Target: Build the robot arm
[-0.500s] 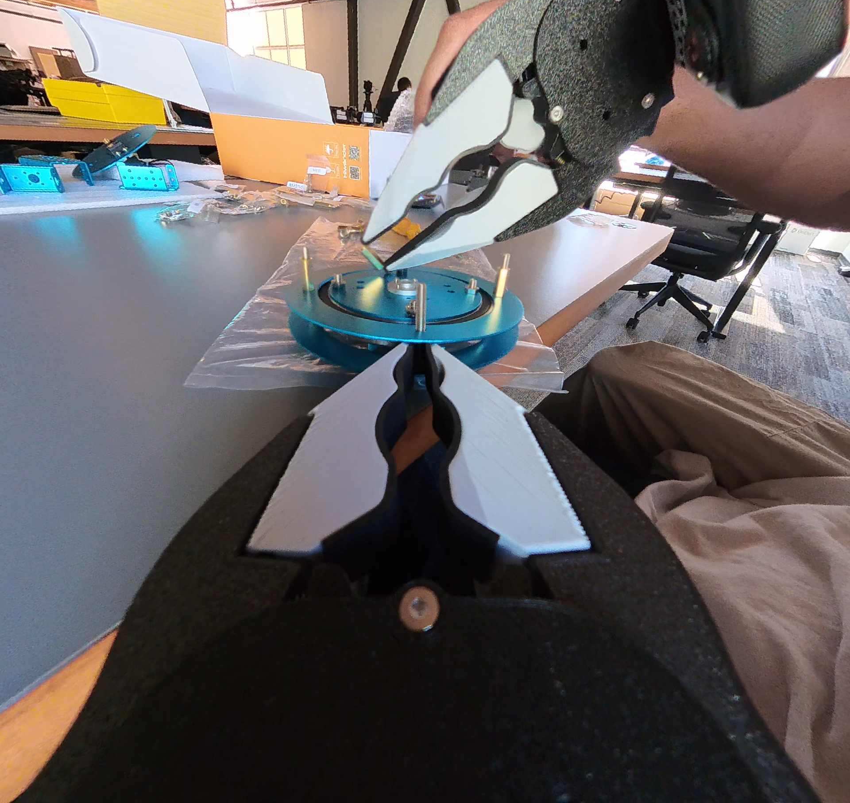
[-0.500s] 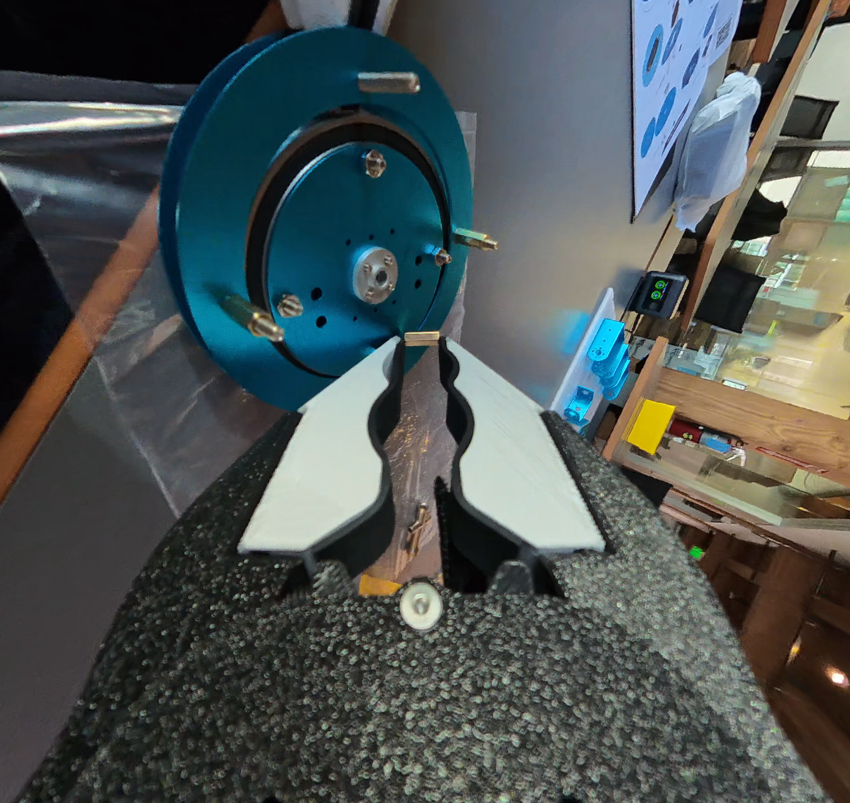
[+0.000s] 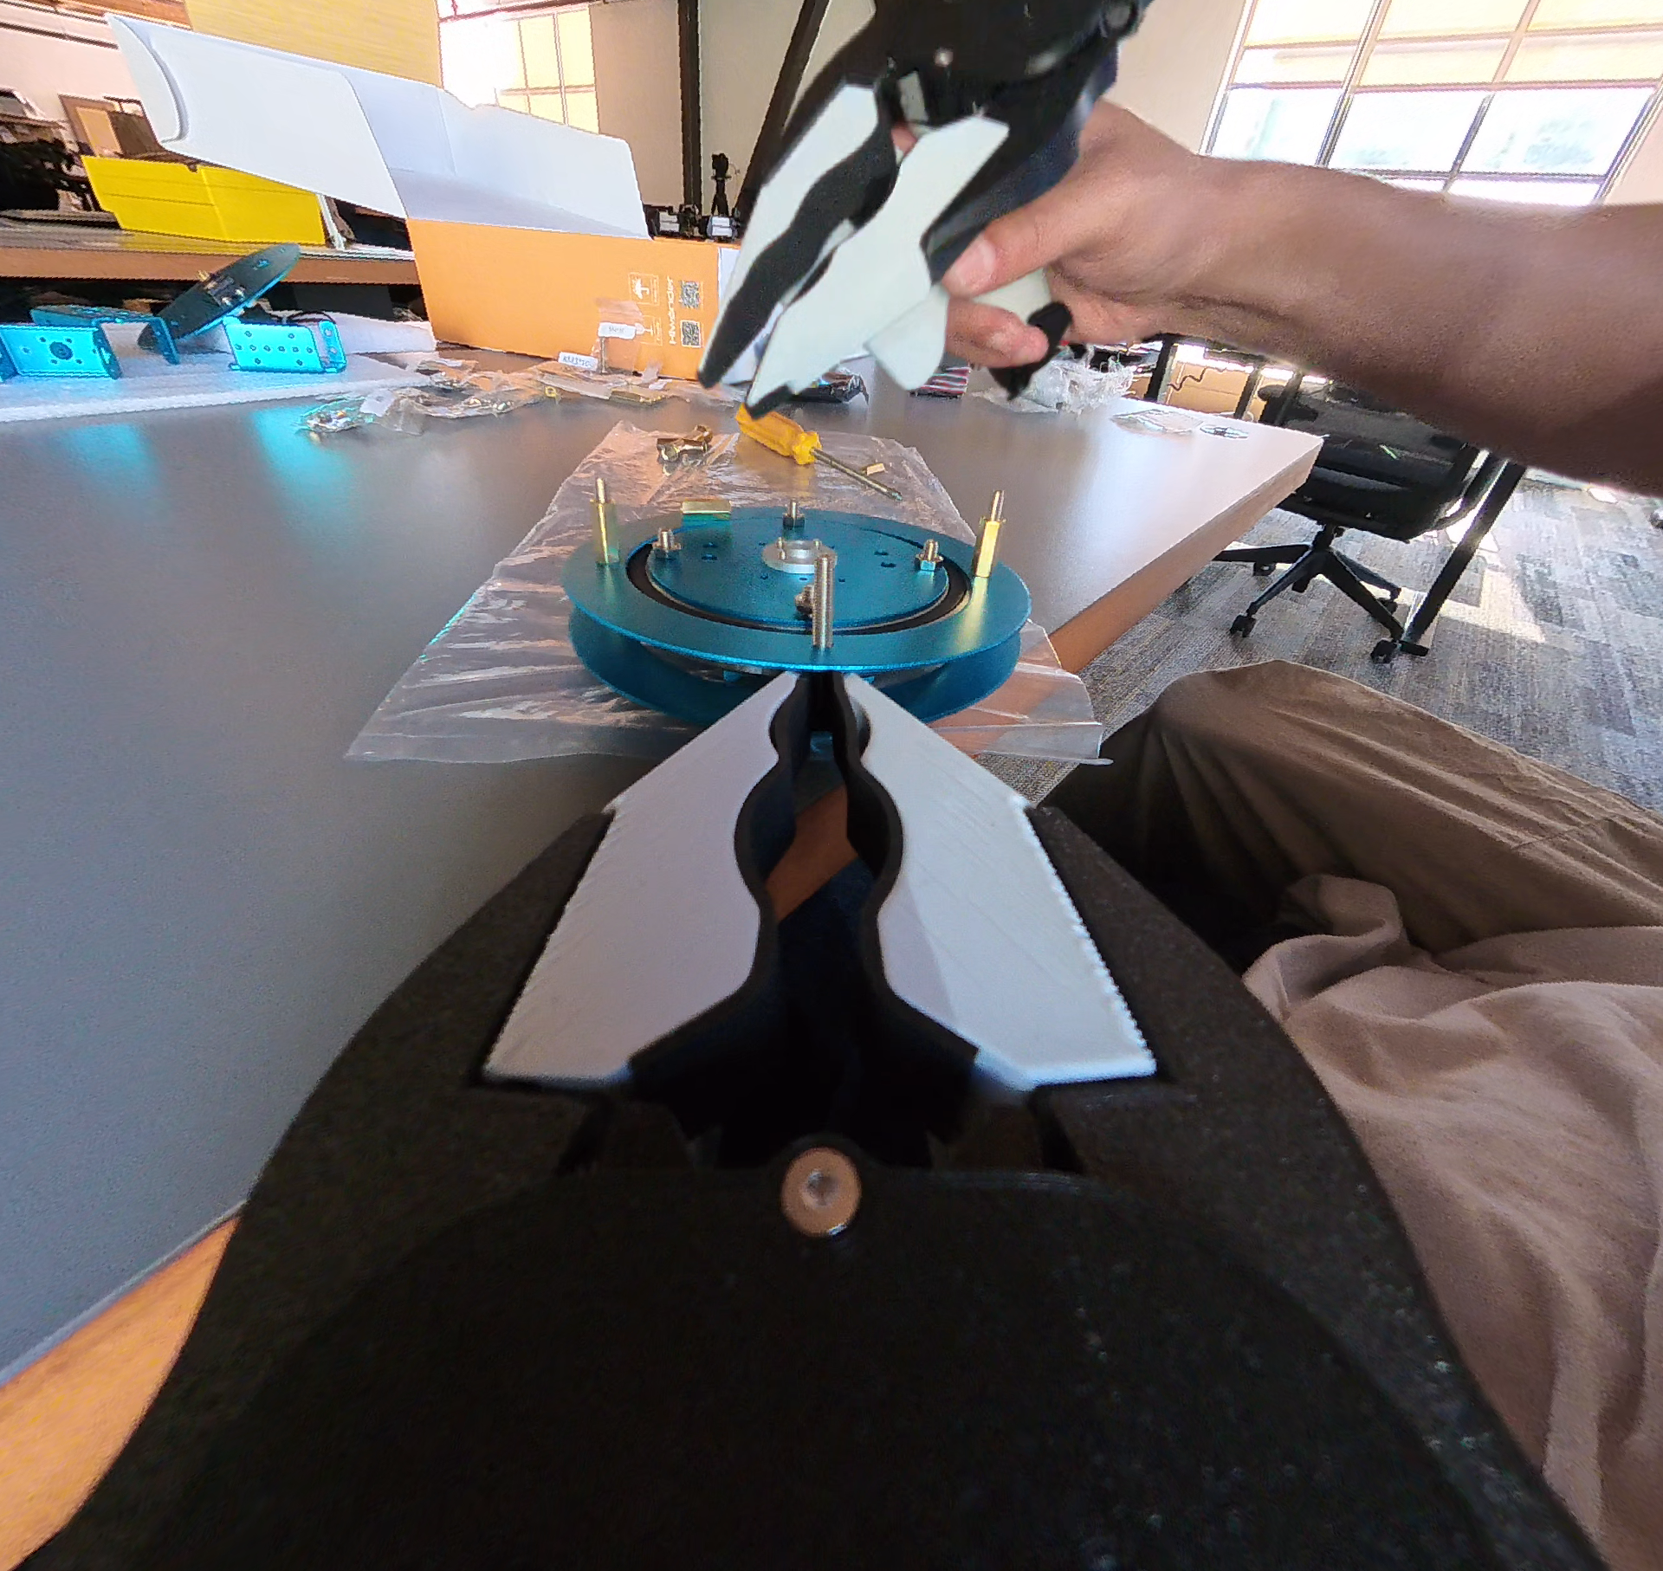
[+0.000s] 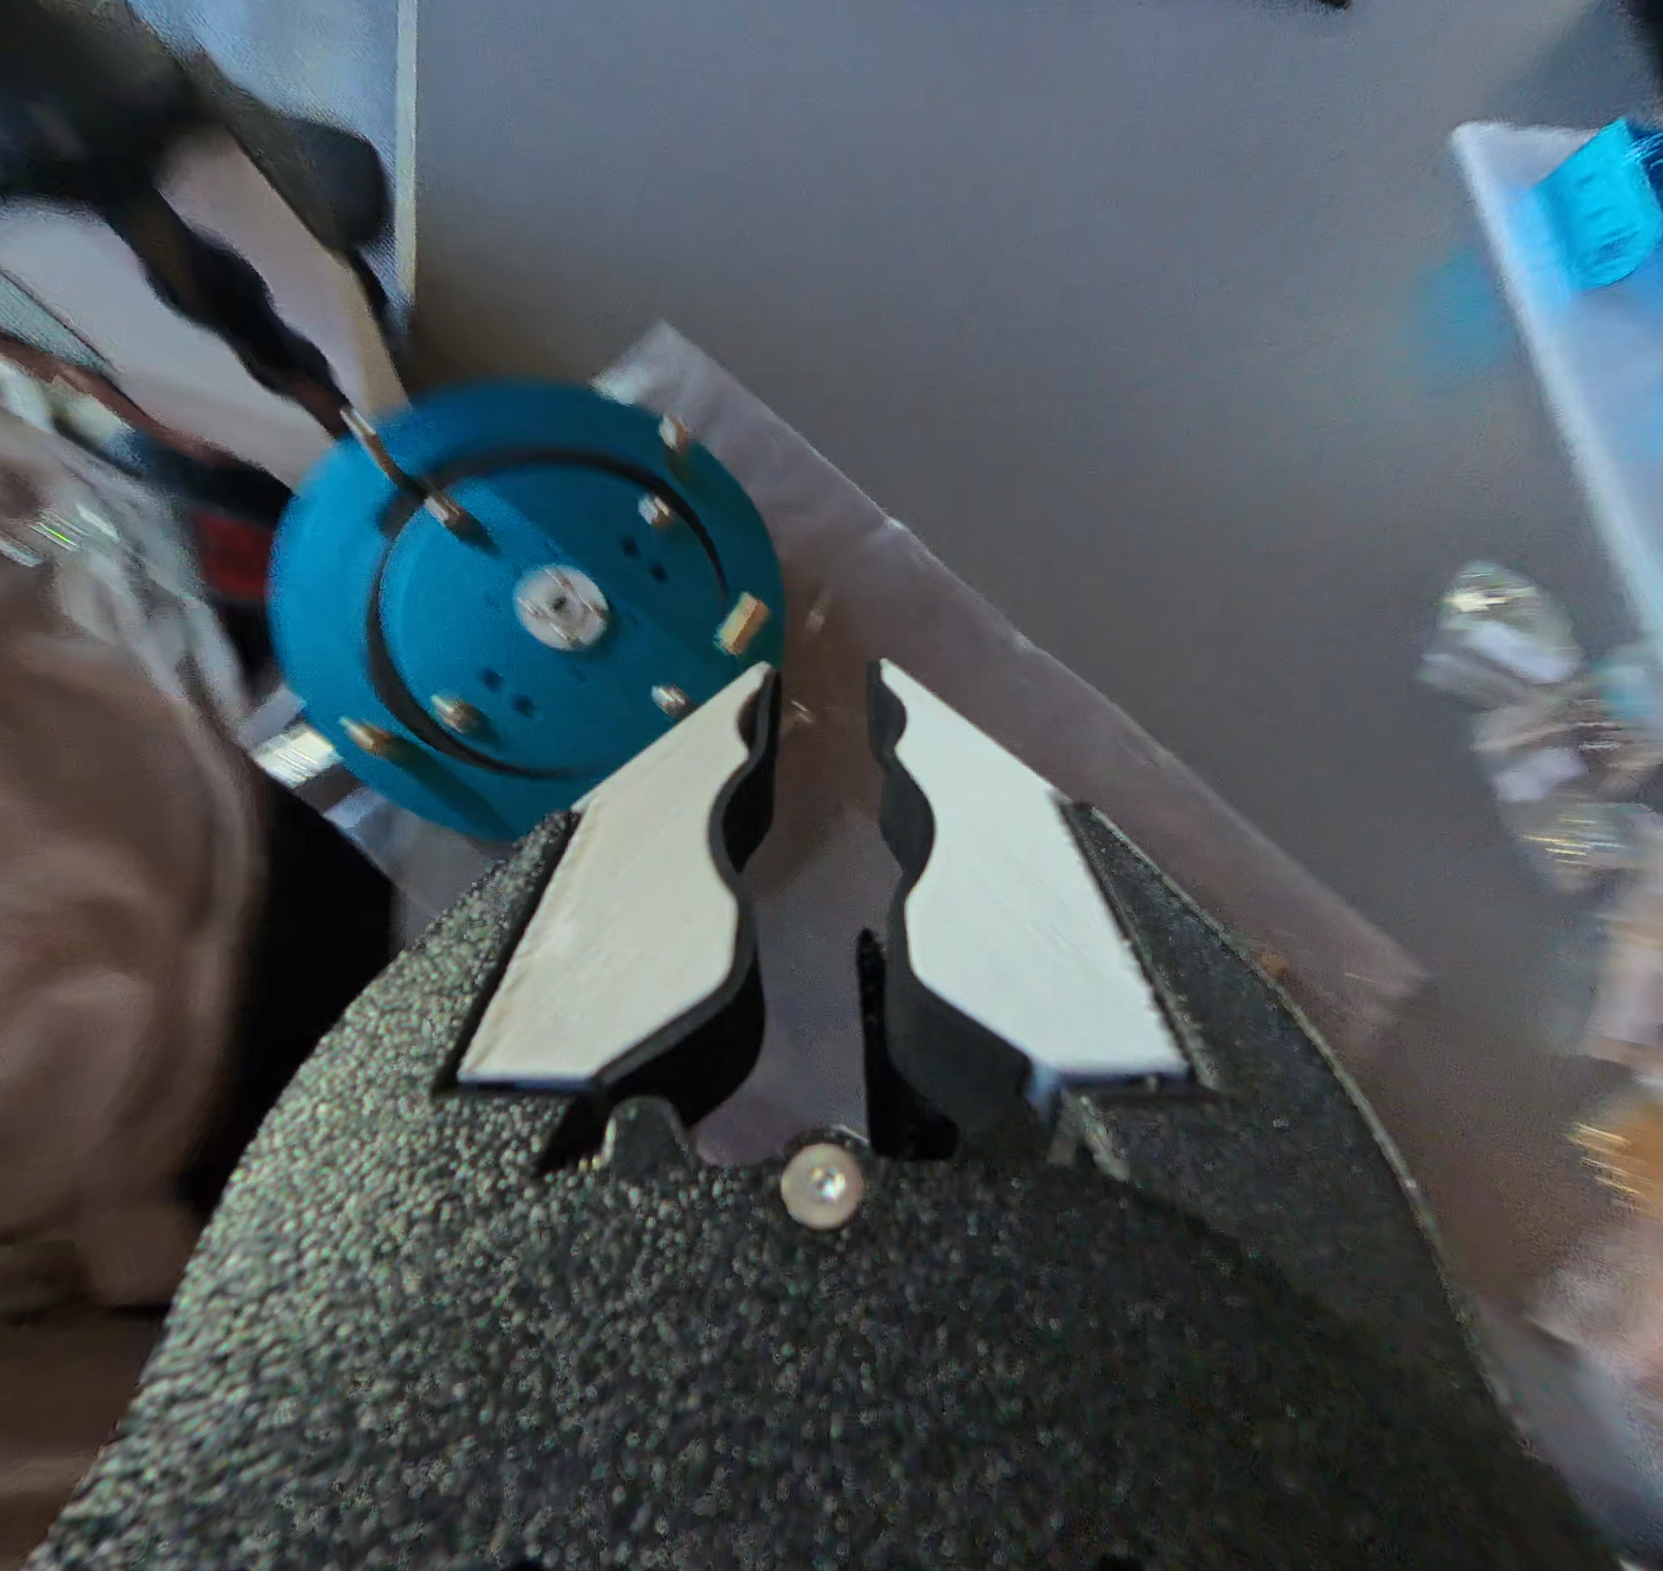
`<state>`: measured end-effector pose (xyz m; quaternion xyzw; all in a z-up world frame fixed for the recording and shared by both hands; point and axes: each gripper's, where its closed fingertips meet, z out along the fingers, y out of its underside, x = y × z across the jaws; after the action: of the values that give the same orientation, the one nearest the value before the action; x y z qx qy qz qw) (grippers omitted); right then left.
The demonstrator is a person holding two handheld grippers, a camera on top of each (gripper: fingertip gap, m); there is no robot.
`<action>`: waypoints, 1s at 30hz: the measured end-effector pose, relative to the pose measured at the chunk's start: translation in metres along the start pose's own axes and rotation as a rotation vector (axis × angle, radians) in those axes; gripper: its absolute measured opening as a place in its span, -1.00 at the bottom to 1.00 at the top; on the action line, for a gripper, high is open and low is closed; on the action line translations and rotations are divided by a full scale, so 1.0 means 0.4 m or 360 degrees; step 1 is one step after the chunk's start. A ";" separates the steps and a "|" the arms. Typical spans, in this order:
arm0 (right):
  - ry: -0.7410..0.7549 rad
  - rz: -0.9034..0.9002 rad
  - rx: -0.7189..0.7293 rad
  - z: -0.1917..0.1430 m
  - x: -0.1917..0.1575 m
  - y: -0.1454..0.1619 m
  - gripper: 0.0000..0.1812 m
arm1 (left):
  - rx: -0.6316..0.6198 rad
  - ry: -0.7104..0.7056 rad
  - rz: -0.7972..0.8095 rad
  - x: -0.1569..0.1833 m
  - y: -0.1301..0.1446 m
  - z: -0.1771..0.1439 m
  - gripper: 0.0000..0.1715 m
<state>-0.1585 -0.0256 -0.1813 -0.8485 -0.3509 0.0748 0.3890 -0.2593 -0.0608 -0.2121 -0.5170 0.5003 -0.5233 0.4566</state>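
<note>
Pinching the near rim of the blue disc on its plastic sheet at the desk edge, the left claw looks nearly closed to steady it — the right claw hovers empty, narrowly parted, above the loose brass standoff.

Motion blur smears the blue disc and clear bags in the right wrist view.

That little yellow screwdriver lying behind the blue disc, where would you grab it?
Probably by the yellow handle, coming from above with the jaws across its width. The screwdriver lies flat on the plastic sheet, and the handle is much thicker than the thin metal shaft.
</note>
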 end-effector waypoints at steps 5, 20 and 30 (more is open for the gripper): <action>0.0024 0.0303 0.0008 0.045 -0.033 -0.009 -0.76 | -0.0001 -0.0002 0.0000 0.000 0.000 0.000 -0.99; 0.0059 -0.0192 0.0084 0.054 -0.099 -0.053 -0.95 | 0.0001 0.0000 -0.0004 0.001 -0.002 -0.001 -0.99; 0.0350 -0.2448 -0.0454 0.027 -0.255 -0.138 -0.95 | 0.0004 0.0001 0.0003 0.000 -0.002 -0.001 -0.99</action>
<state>-0.2683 -0.0607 -0.1643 -0.4119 -0.8049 -0.3451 0.2515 -0.2596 -0.0609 -0.2114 -0.5158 0.5003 -0.5236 0.4577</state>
